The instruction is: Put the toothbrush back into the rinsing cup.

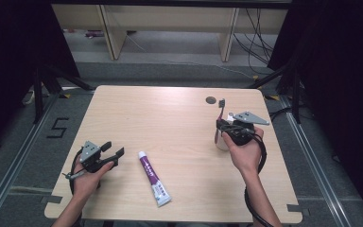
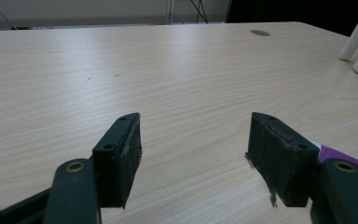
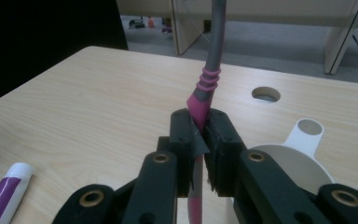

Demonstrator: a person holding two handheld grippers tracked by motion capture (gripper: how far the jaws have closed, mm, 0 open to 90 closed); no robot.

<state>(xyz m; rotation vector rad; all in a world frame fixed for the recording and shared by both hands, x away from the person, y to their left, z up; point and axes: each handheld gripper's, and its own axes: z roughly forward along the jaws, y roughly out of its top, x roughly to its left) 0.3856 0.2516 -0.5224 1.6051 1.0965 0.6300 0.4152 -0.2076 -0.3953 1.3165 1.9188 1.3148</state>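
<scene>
The right claw [image 3: 200, 140] is clenched on a pink and grey toothbrush [image 3: 205, 93], held upright just above a white cup [image 3: 303, 163] at the right of the tabletop [image 1: 170, 123]. The left claw [image 2: 193, 154] stands released near left, a purple toothpaste tube [image 1: 154, 178] just beside it

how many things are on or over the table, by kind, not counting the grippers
toothbrush: 1, held upright in the right gripper
toothpaste tube: 1, lying flat
white cup: 1, under the right gripper
total: 3
</scene>
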